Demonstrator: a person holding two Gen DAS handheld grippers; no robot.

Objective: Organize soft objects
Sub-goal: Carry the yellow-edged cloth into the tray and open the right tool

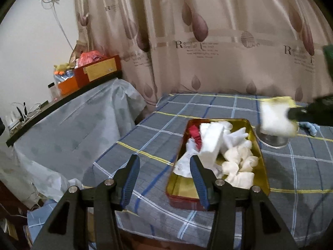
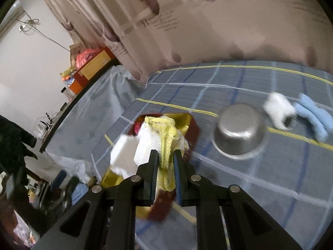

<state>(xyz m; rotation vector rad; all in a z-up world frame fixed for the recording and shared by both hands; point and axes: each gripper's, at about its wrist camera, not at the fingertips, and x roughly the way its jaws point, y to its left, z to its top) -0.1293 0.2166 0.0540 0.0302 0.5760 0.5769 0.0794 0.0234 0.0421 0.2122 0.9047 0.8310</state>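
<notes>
The tin (image 1: pixel 256 137) sits on the checked bed (image 1: pixel 145 137), full of white soft things (image 1: pixel 239 164). The left hand-held gripper (image 1: pixel 165 166) hangs over the tin's near end, wide and empty. The right hand-held gripper (image 2: pixel 165 156) pinches a yellow and white cloth (image 2: pixel 166 137) just above the tin. A steel bowl (image 2: pixel 239 133) stands upside down beside the tin.

tin (image 2: pixel 192 129): mostly hidden behind the held yellow-and-white cloth (image 2: pixel 166 145)
white item (image 2: pixel 278 110) by the steel bowl (image 2: pixel 239 133): motion-blurred, kind unclear
right claw (image 1: pixel 291 112): cut off by the right edge
curtain lettering (image 1: pixel 199 49): too small to read
</notes>
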